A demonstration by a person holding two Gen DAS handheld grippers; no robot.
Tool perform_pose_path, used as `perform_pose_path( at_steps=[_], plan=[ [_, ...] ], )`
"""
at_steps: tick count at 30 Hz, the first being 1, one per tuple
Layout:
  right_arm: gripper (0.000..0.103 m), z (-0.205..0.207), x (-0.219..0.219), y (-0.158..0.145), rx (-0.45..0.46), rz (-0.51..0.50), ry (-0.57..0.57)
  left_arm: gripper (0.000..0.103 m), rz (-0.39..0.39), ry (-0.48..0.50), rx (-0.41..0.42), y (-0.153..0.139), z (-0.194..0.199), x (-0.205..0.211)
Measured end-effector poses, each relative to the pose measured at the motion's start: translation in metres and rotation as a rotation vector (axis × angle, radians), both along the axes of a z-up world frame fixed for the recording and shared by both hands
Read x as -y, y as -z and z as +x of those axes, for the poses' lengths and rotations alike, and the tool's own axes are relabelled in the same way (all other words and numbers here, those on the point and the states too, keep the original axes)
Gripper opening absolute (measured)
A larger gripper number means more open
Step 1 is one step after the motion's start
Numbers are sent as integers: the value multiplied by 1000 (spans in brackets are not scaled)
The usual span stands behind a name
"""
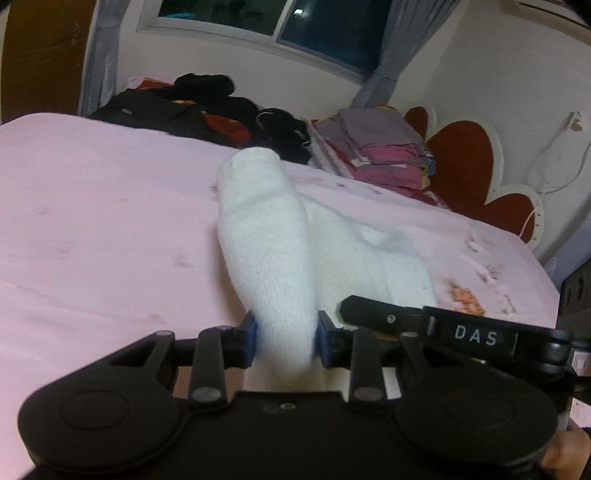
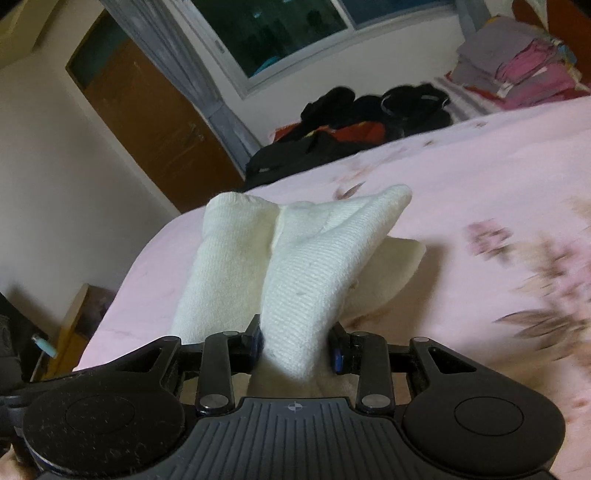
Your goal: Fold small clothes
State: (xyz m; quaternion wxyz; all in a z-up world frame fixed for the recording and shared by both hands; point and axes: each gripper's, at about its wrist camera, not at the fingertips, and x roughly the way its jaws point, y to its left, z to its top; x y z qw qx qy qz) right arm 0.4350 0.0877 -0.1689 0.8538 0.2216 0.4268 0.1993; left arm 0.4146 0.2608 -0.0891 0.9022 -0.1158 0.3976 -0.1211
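Here both tools are clamped on white knitted cloth above a pink bed. The left tool [image 1: 286,341] points forward and down over the bedspread [image 1: 92,206], its blue pads [image 1: 250,341] pressing from either side on a bunched fold of a white sock [image 1: 264,236] that rises between them and runs away from the camera to a rounded end. More white knit lies to the right of that fold, under the dark finger of the right tool, which enters the left wrist view from the right with the letters DAS on it. Part of a hand [image 1: 567,448] shows at the lower right corner, behind the left tool's body.

The right tool [image 2: 297,345] is tilted down in much the same way and grips a ribbed white fold [image 2: 314,273] between its pads, with a second, smoother white piece [image 2: 225,258] just beside it on the left. Whether these are one garment or two cannot be told.

The bedspread carries a faint flower print, blurred at the right. At the far side of the bed lie dark clothes and bags [image 1: 177,107] and a stack of folded cloth [image 1: 384,147] in grey and pink. Behind them are a window [image 1: 258,22] with grey curtains [image 1: 98,55], a brown door [image 2: 155,122] and a red-and-white headboard [image 1: 465,162].
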Motion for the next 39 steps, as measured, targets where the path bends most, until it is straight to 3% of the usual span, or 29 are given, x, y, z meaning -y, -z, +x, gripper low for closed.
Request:
perform_pose_path(
  at_steps=[7, 13, 15, 17, 19, 22, 24, 25, 27, 31, 34, 39],
  plan=[
    [34, 23, -33, 33, -42, -17, 4, 31, 17, -41, -46, 33, 12, -50],
    [35, 27, -20, 51, -77, -56, 17, 47, 24, -43, -26, 50, 13, -63],
    [51, 25, -14, 52, -81, -71, 51, 51, 35, -48, -25, 48, 13, -62],
    [60, 23, -4, 49, -72, -90, 78, 50, 29, -55, -17, 43, 13, -61],
    [60, 24, 2, 42, -54, -121, 99, 47, 42, -84, 20, 34, 9, -65],
    [59, 23, -6, 22, 44, -197, 113, 47, 47, -114, 79, 24, 8, -65],
    [43, 29, -17, 14, 86, -217, 78, 47, 56, -115, 85, 23, 18, -61],
    [40, 32, -24, 13, 94, -228, 59, 46, 52, -118, 81, 25, 23, -58],
    [40, 40, -38, 17, 103, -244, 18, 46, 47, -116, 60, 32, 34, -52],
    [40, 52, -55, 41, 75, -291, -13, 50, 117, -119, 41, 49, 44, -41],
    [40, 63, -53, 62, 29, -326, 7, 53, 105, -129, 21, 53, 45, -44],
    [40, 60, -48, 54, 34, -326, 11, 50, 115, -130, 20, 42, 33, -45]
  ],
)
